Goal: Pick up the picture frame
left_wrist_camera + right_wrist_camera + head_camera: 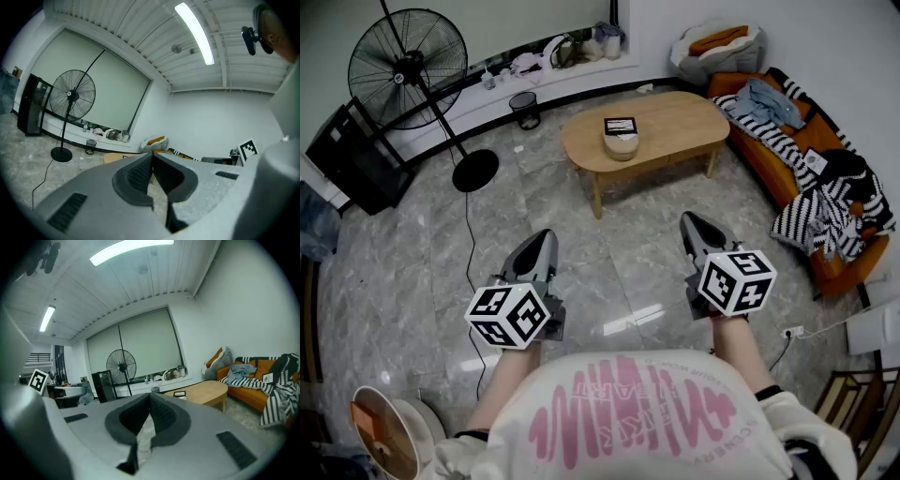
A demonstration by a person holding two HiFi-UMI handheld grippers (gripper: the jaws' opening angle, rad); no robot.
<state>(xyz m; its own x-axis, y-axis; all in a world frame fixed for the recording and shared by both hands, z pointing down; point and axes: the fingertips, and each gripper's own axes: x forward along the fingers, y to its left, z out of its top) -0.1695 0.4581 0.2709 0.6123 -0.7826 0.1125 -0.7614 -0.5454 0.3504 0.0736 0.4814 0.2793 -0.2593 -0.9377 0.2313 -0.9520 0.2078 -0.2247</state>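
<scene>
A white shirt printed in pink point(633, 422) is seen at the bottom edge of the head view, with both forearms stretched forward over a grey marble-patterned floor point(609, 272). The left gripper point(539, 246) and the right gripper point(692, 227) are held side by side, well apart, each pointed toward the far side of the room. In each gripper view the two dark pads are pressed together at the tips, with nothing caught between them. The picture frame point(621, 125) is seen lying flat on a round beige container point(621, 147) near the middle of an oval wooden table point(675, 117), well ahead of both grippers and untouched. An orange sofa point(736, 84) strewn with striped cloth point(820, 216) is set to the right of the table. A black pedestal fan point(406, 64) and a small black bin point(524, 107) are placed to its left, by the far wall.
</scene>
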